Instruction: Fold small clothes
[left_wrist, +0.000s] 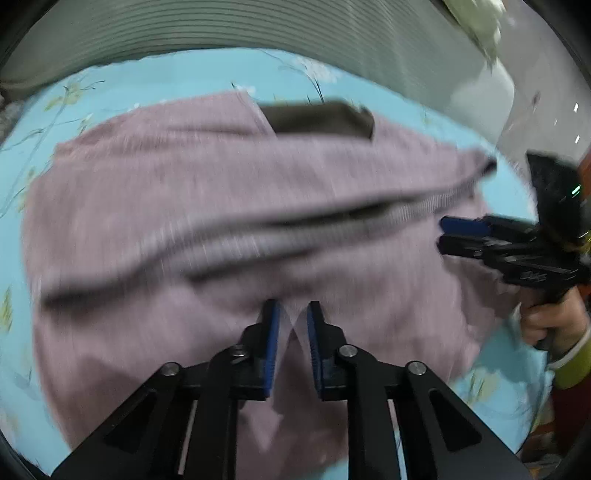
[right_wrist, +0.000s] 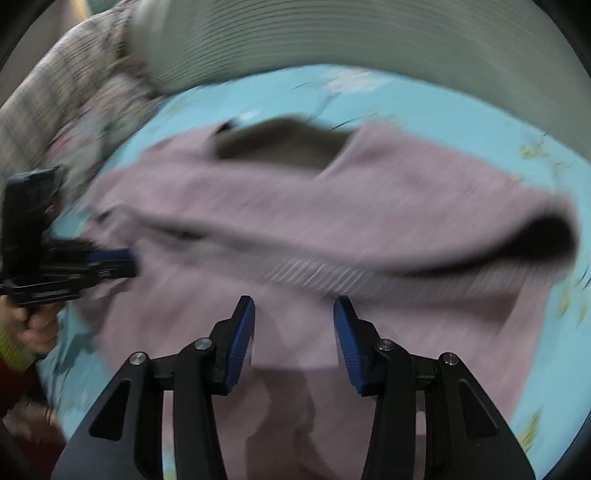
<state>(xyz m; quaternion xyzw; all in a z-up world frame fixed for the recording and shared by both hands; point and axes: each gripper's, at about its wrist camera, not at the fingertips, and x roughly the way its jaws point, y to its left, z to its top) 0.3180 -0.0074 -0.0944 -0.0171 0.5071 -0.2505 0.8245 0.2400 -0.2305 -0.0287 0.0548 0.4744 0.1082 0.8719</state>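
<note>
Sweater (left_wrist: 207, 206), pale pink and knitted, lies spread over a light blue flowered sheet (left_wrist: 155, 77) on a bed, under and ahead of both grippers; both views are blurred by motion. Its dark-lined neck opening (left_wrist: 317, 118) sits at the far edge, ahead of the left gripper (left_wrist: 293, 314), and a ribbed band (left_wrist: 236, 243) crosses the cloth slantwise just ahead of that gripper's tips. The left gripper stands only slightly apart, its blue pads (left_wrist: 271, 347) close together, and a narrow pale strip of the knit shows in the gap between them; whether the pads pinch it I cannot tell through the blur. The right gripper (right_wrist: 293, 314) is about half open above the near part of the sweater, with nothing between its pads (right_wrist: 240, 343); pink cloth lies below the gap. In the right wrist view the ribbed band (right_wrist: 314, 273) runs just ahead of the tips, and a dark opening (right_wrist: 546, 236) gapes ahead and to the right. Each gripper shows at the edge of the other's view, off to the side over the sweater's border, with a hand (left_wrist: 550, 325) in a yellow-green cuff around its handle. A ribbed pale wall (left_wrist: 258, 33) rises beyond the bed.
</note>
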